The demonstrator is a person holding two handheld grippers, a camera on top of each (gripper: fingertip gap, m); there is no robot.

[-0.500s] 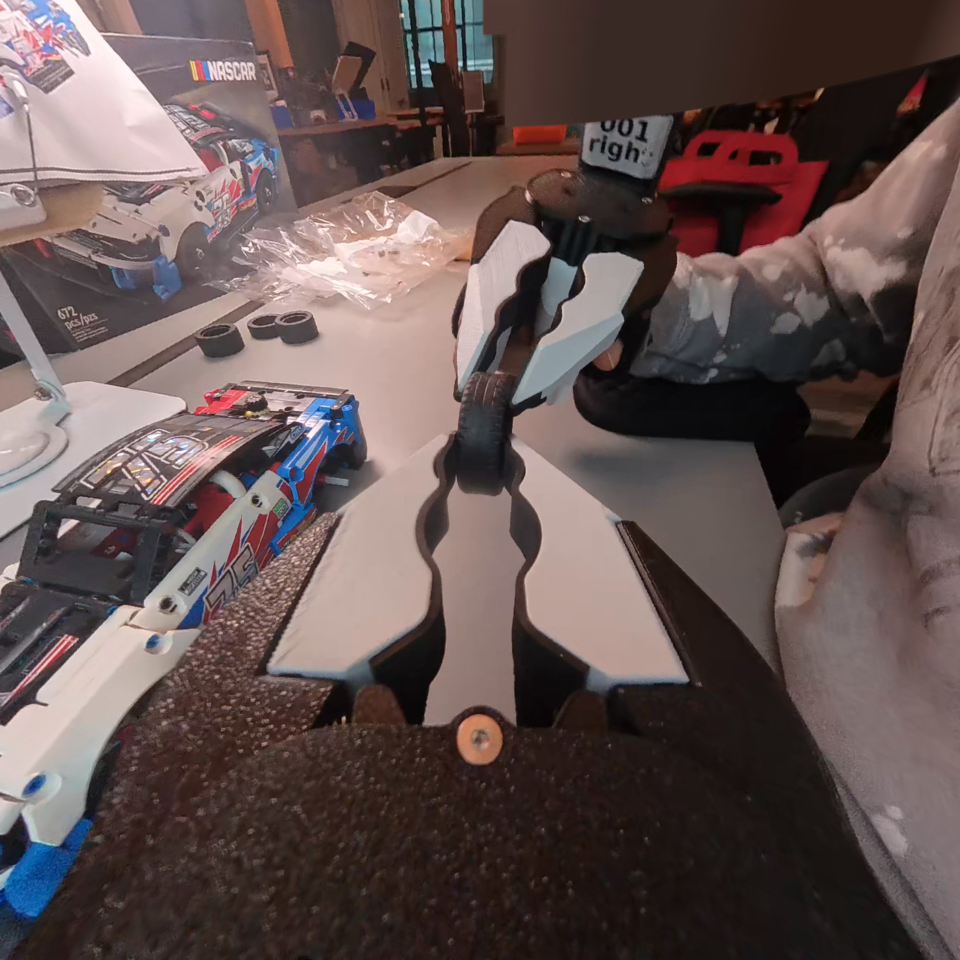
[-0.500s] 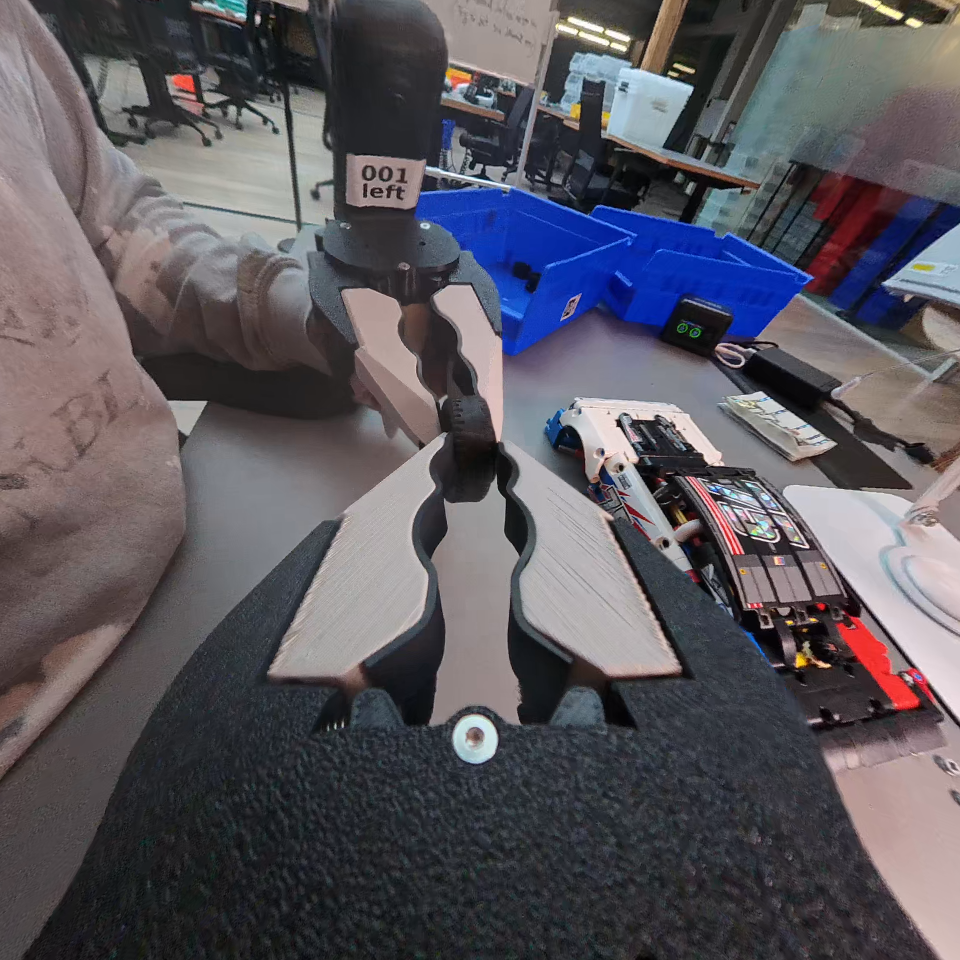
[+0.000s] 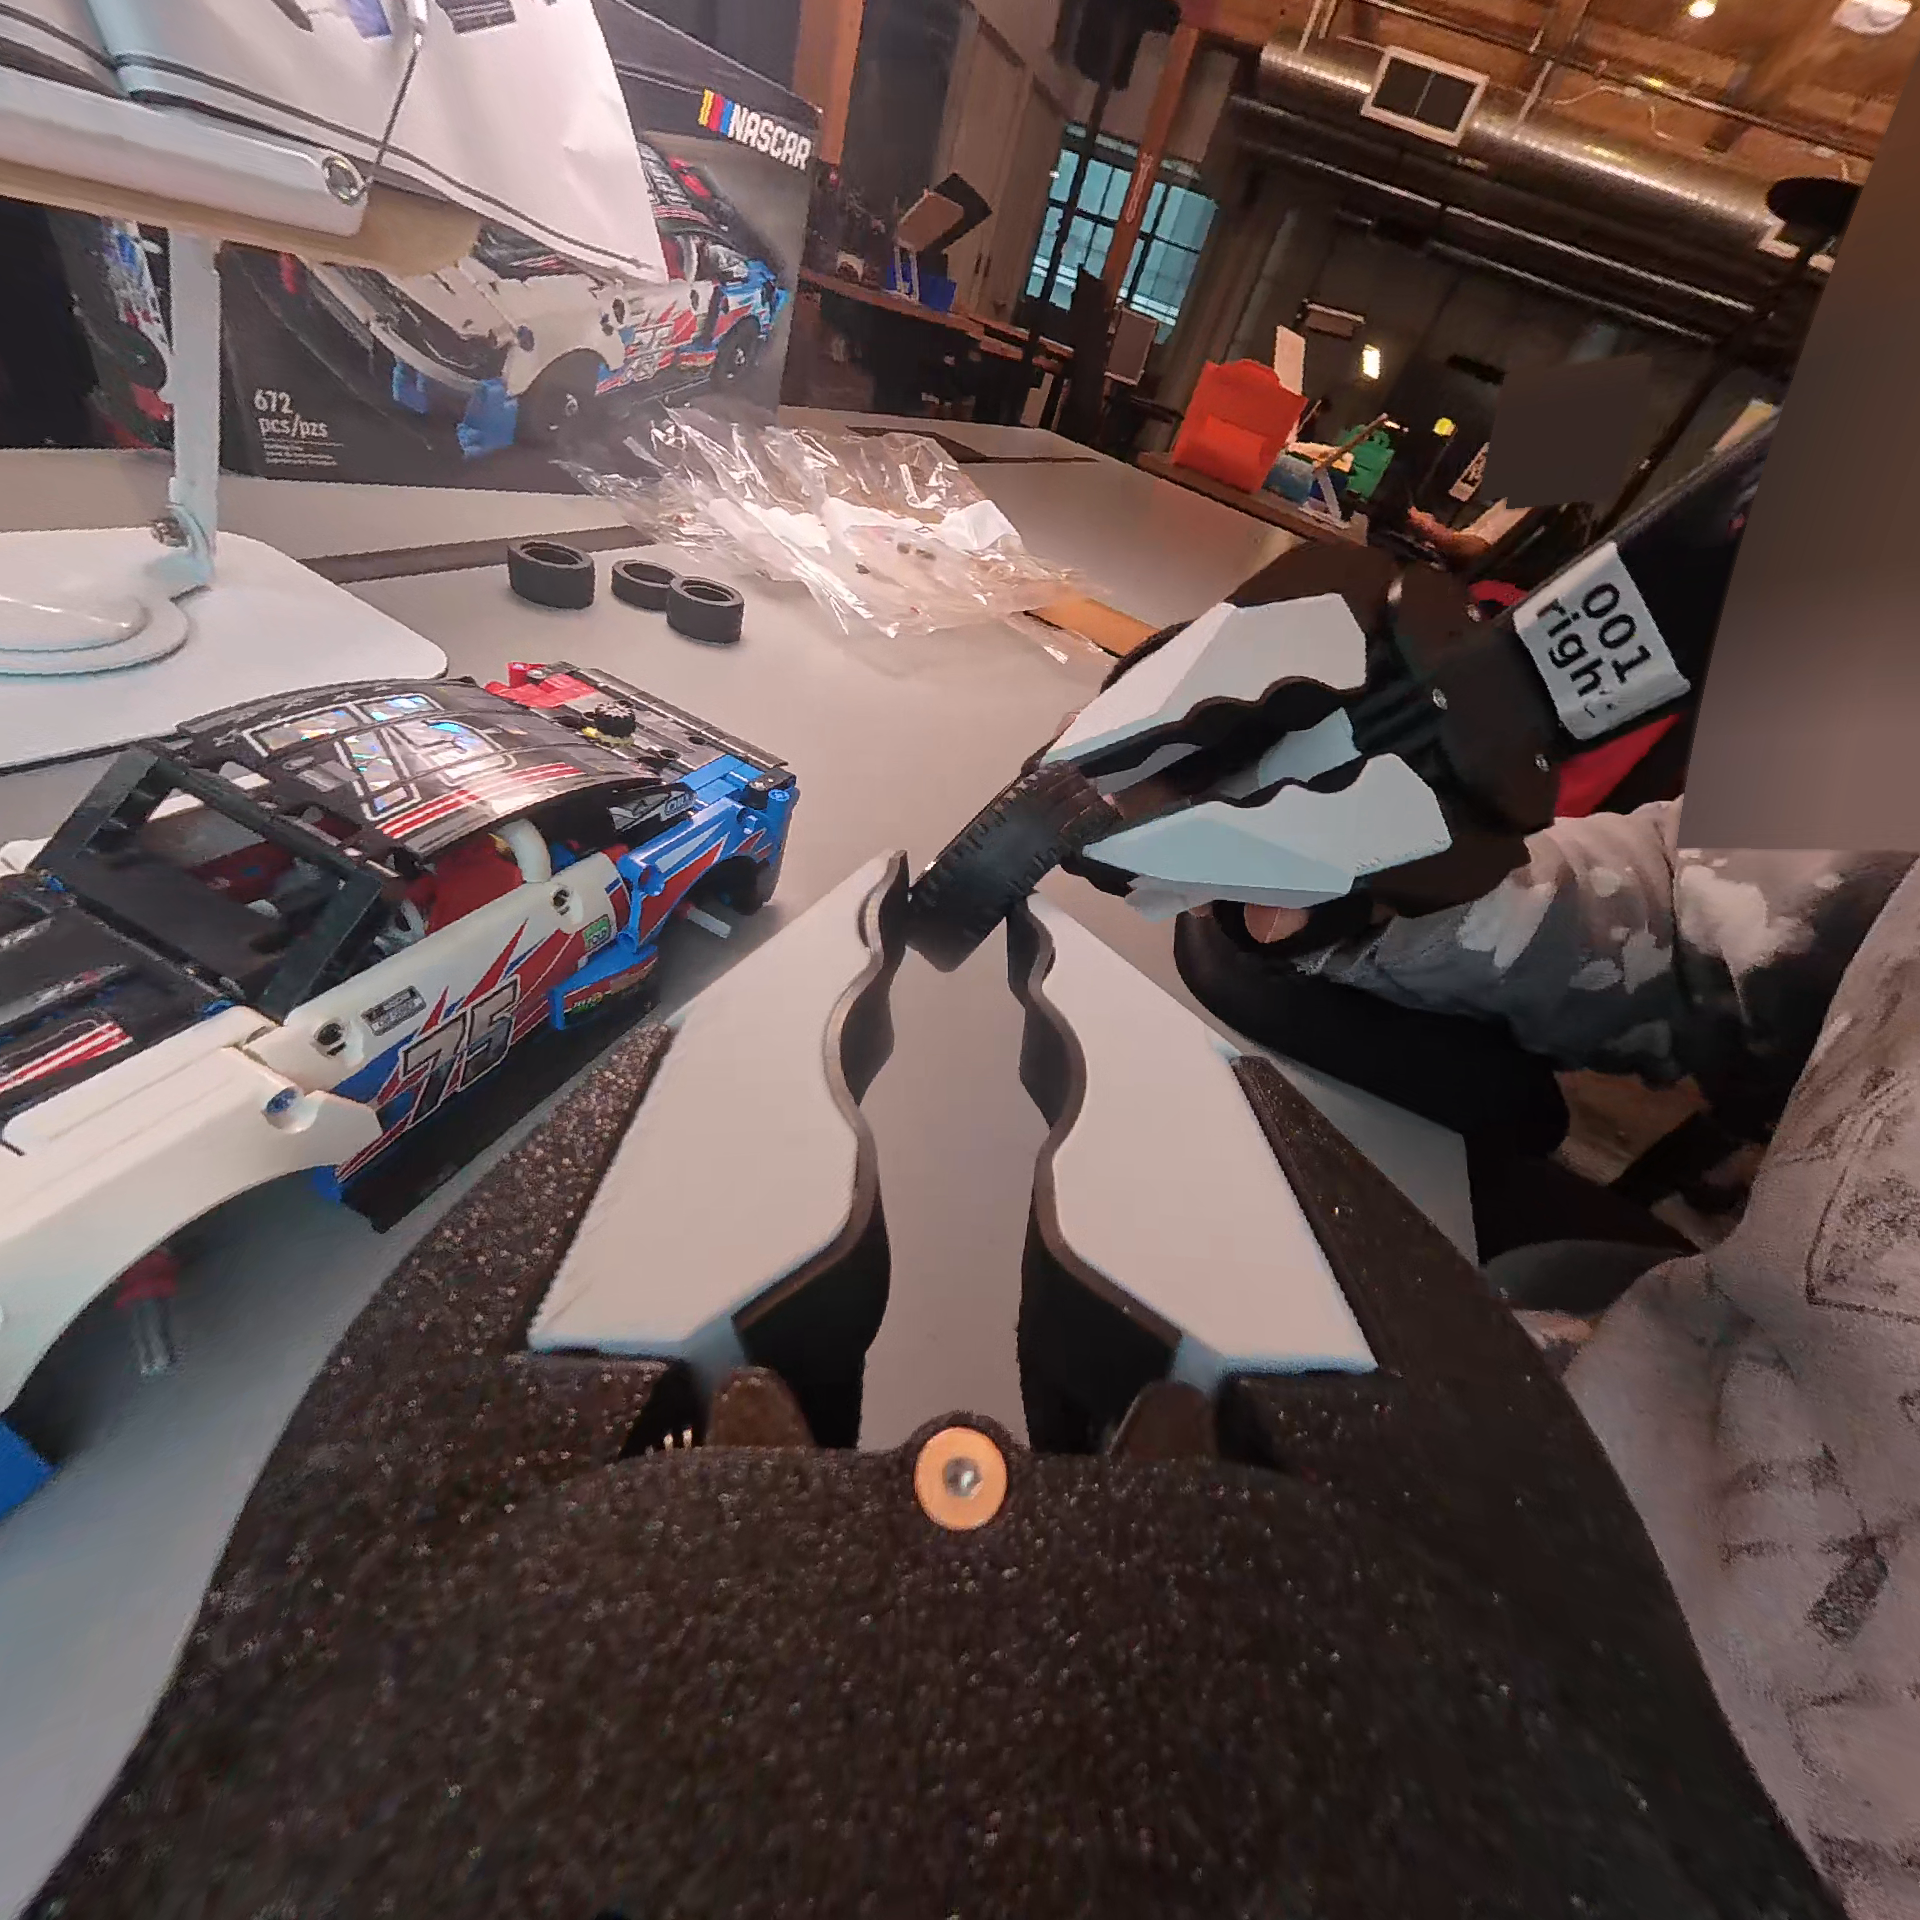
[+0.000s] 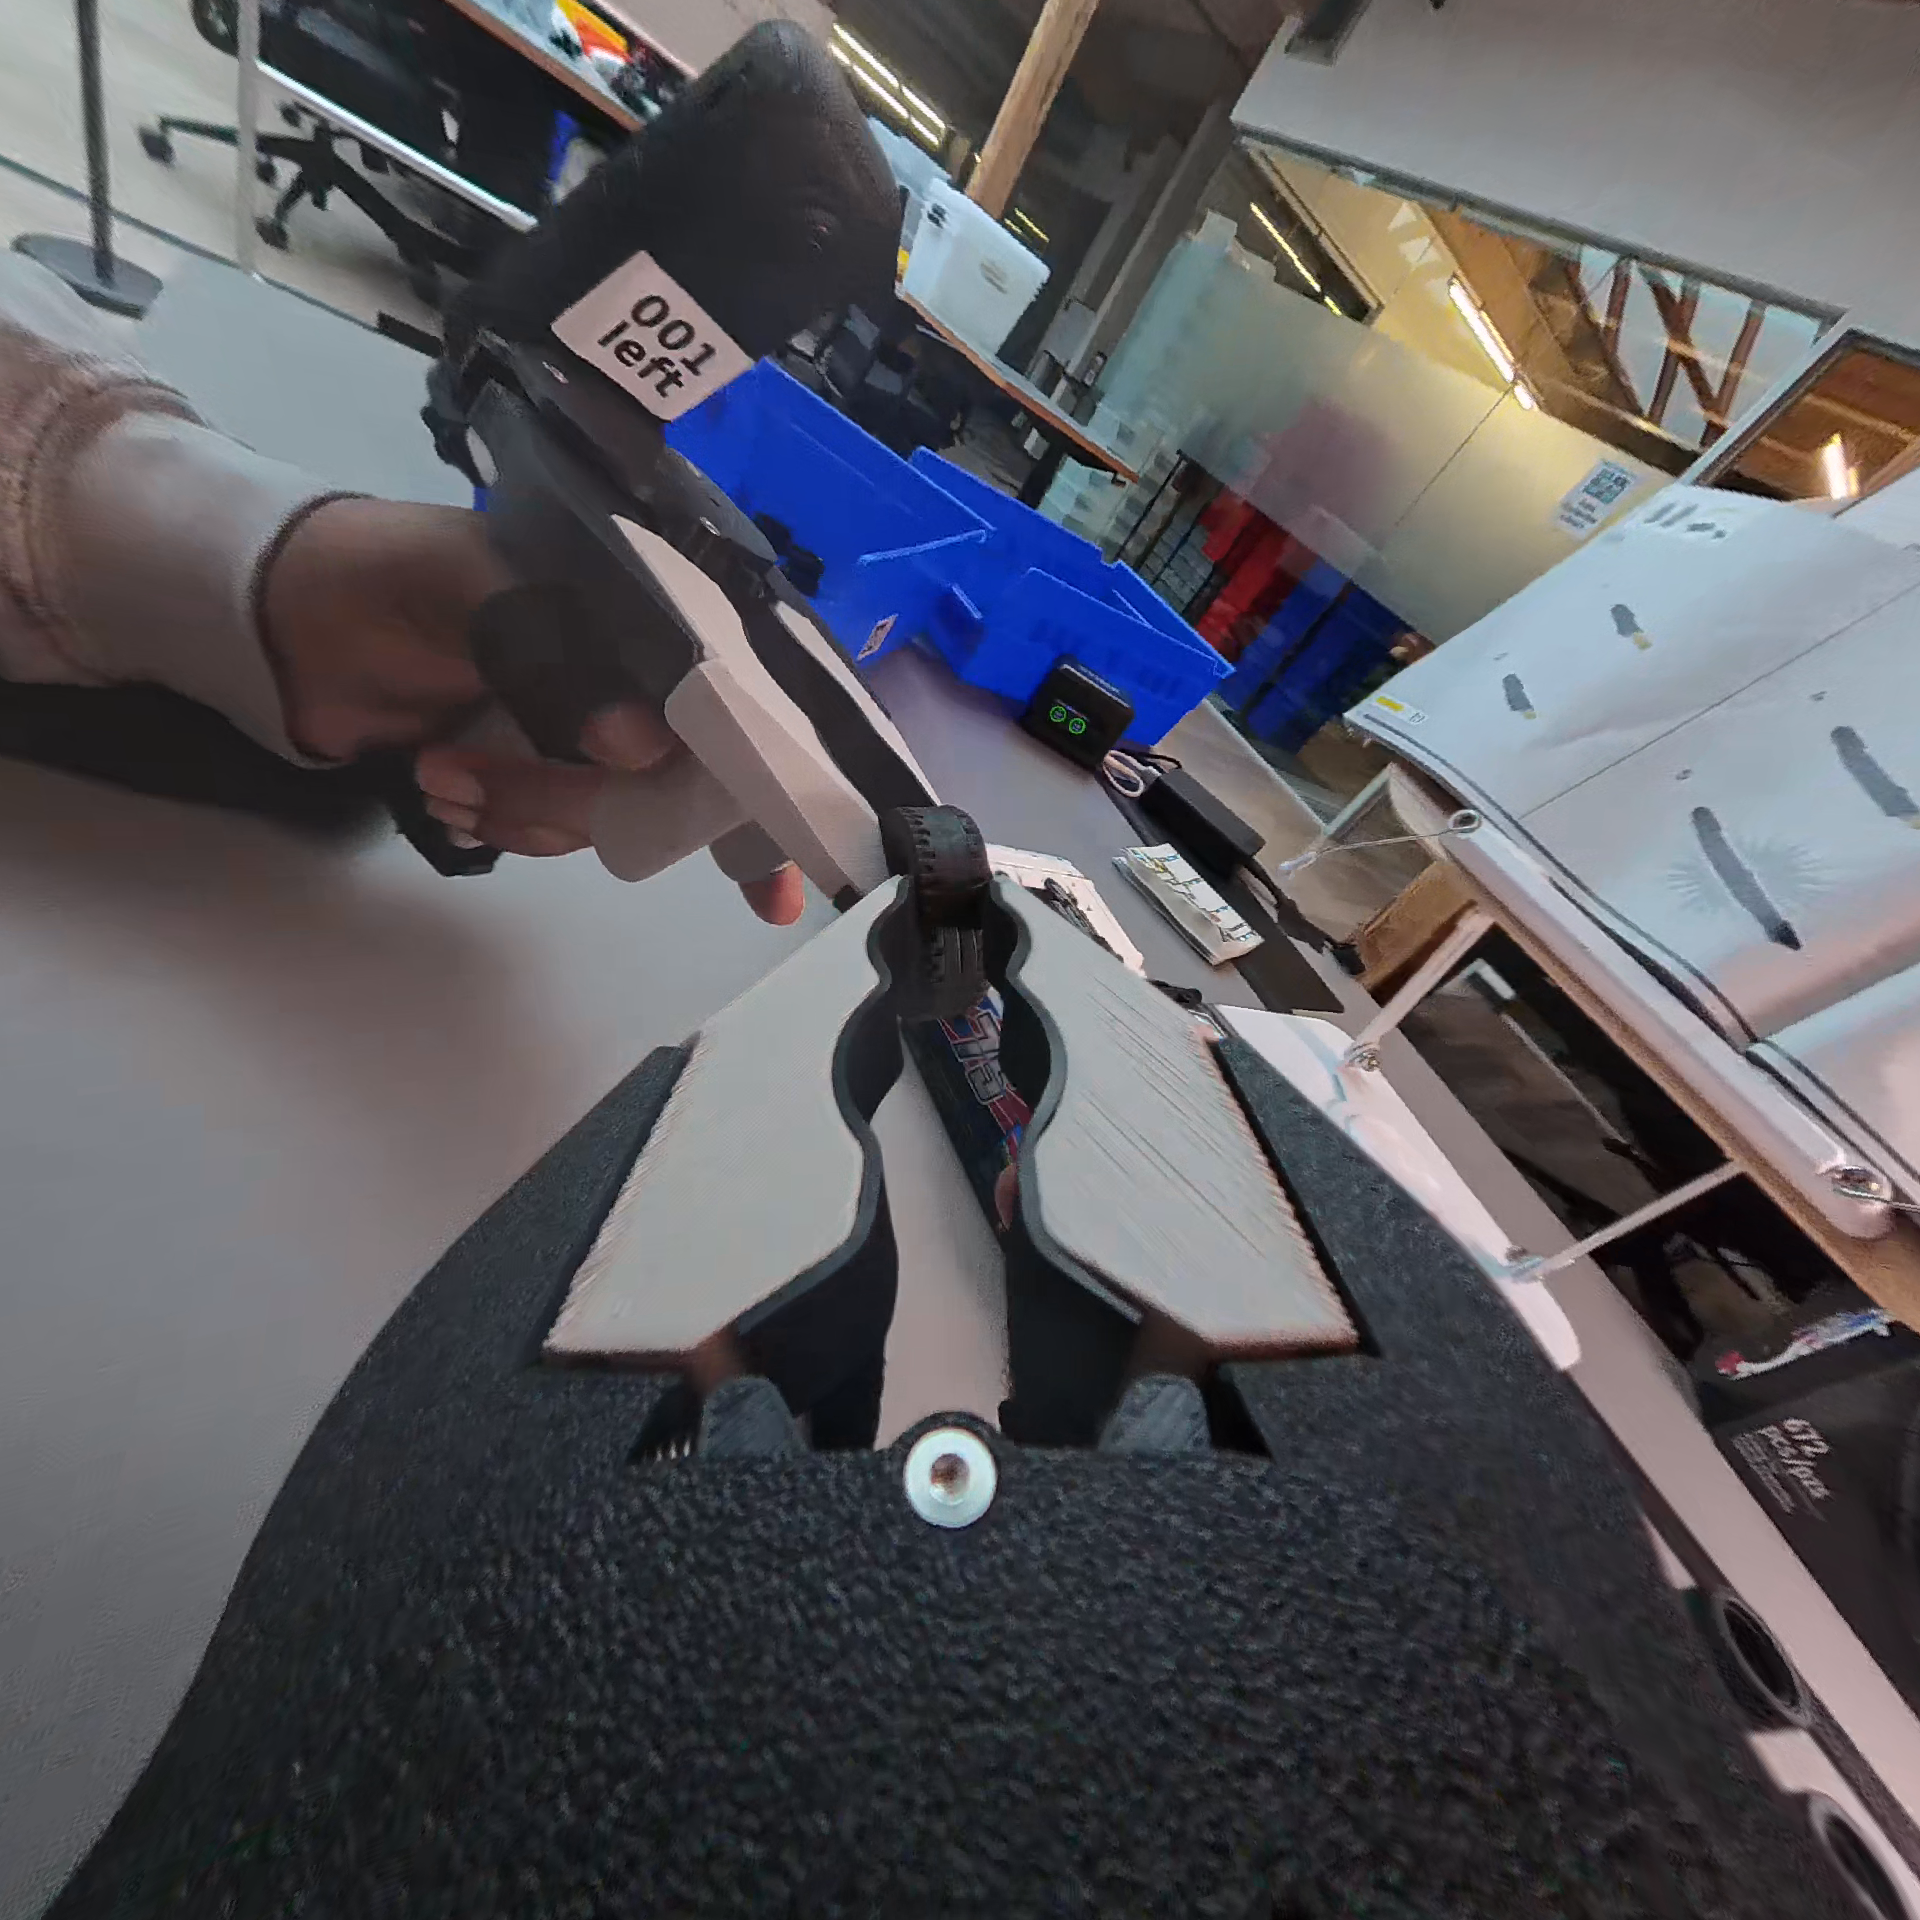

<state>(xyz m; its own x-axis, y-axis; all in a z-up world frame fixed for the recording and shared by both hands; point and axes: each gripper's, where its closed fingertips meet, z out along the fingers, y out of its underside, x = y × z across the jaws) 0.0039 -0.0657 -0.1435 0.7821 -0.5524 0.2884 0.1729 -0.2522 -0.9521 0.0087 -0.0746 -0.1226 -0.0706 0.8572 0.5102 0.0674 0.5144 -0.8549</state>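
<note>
Tyre [image 3: 1003,854], small, black and treaded, sits in mid-air above the grey surface [image 3: 935,665], caught between two hand-held grippers that meet tip to tip. The right gripper [image 3: 1081,810] has its pale fingers [image 3: 1247,862] clamped on the tyre, reaching in from beside the seated person's sleeve [image 3: 1538,935]. The left gripper [image 3: 951,914] has its own fingers close against the tyre's lower edge; whether they truly pinch it cannot be told. From the right wrist view the tyre [image 4: 940,914] stands on edge between the right gripper's [image 4: 945,920] tips, with the left gripper [image 4: 831,842] and the hand [image 4: 416,686] holding it just beyond. A brick-built race car [image 3: 343,935] lies on the surface near the tyre; past the car rest three loose tyres [image 3: 623,587], a crumpled clear bag [image 3: 831,520] and the printed box [image 3: 520,312]. Beyond the tyre in the right wrist view stand blue bins [image 4: 935,582].
</note>
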